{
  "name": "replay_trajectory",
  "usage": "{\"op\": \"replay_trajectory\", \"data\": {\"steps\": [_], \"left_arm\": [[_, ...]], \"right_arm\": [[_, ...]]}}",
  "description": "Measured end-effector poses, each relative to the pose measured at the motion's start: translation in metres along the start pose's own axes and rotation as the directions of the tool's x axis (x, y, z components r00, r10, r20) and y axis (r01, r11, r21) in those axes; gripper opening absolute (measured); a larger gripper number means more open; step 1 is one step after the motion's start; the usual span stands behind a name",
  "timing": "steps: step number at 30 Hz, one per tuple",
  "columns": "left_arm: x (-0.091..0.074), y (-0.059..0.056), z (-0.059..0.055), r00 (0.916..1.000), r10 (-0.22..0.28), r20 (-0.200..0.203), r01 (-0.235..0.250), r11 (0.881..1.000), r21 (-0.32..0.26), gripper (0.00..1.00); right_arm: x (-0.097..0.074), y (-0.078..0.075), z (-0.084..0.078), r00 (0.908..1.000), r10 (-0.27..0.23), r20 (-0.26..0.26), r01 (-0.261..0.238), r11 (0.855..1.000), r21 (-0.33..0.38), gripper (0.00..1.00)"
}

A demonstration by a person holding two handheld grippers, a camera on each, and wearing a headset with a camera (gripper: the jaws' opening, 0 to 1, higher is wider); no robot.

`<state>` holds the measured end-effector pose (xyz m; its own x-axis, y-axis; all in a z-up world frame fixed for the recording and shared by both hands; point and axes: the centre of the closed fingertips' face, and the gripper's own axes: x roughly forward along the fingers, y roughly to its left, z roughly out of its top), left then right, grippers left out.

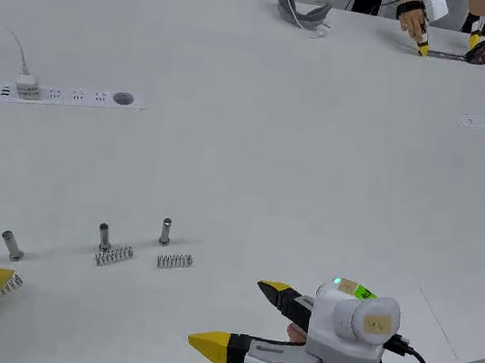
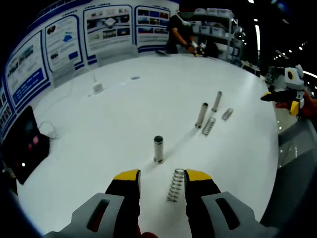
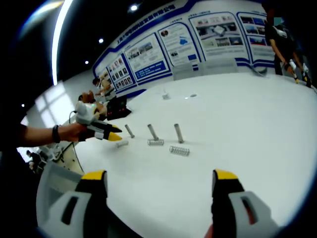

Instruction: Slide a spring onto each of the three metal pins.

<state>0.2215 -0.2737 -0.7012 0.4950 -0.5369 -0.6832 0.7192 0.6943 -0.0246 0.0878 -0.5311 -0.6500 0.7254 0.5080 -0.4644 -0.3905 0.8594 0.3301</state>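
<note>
Three short metal pins stand upright on the white table: a left pin [image 1: 12,245], a middle pin [image 1: 104,237] and a right pin [image 1: 165,231]. One spring [image 1: 114,255] lies by the middle pin and another spring [image 1: 175,261] by the right pin. A third spring [image 2: 176,184] lies on the table between the fingers of my left gripper [image 2: 162,176], close to the right finger; that gripper is open, just short of the left pin [image 2: 158,148]. My right gripper [image 1: 240,318] hovers wide open at the table's near edge, nothing in it, right of the pins [image 3: 152,132].
A white power strip [image 1: 63,96] with a plugged cable lies at the far left. A grey object [image 1: 302,12] sits at the far edge. Another person's hand [image 1: 414,20] works at the far right. The table's front corner [image 1: 463,356] is near my right gripper.
</note>
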Motion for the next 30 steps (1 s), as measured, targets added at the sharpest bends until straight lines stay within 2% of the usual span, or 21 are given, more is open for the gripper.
{"op": "replay_trajectory", "data": {"steps": [6, 11, 13, 17, 22, 30], "left_arm": [[-0.010, -0.003, -0.009, 0.9999, 0.002, 0.013, -0.001, 0.999, -0.045, 0.43], [-0.016, -0.004, -0.011, 0.9996, 0.005, 0.028, -0.003, 0.998, -0.065, 0.49], [-0.019, -0.002, -0.014, 0.9996, 0.016, 0.025, -0.015, 0.997, -0.071, 0.54], [-0.026, -0.003, -0.017, 0.9994, 0.022, 0.027, -0.020, 0.997, -0.081, 0.57], [-0.036, -0.003, -0.027, 0.9992, 0.035, 0.021, -0.033, 0.994, -0.102, 0.61], [-0.048, -0.009, -0.039, 0.9990, 0.043, 0.011, -0.041, 0.991, -0.128, 0.69]], "right_arm": [[0.001, 0.001, 0.000, 1.0000, 0.004, -0.005, -0.004, 1.000, 0.001, 0.89], [0.003, 0.006, -0.002, 0.9996, 0.019, -0.021, -0.019, 1.000, -0.006, 0.89], [0.004, 0.008, -0.003, 0.9992, 0.025, -0.030, -0.025, 1.000, -0.012, 0.89], [0.006, 0.012, -0.007, 0.9980, 0.035, -0.054, -0.036, 0.999, -0.028, 0.89], [0.008, 0.016, -0.007, 0.9965, 0.055, -0.063, -0.057, 0.998, -0.031, 0.89], [0.014, 0.025, -0.007, 0.9924, 0.094, -0.080, -0.097, 0.995, -0.036, 0.89]]}}
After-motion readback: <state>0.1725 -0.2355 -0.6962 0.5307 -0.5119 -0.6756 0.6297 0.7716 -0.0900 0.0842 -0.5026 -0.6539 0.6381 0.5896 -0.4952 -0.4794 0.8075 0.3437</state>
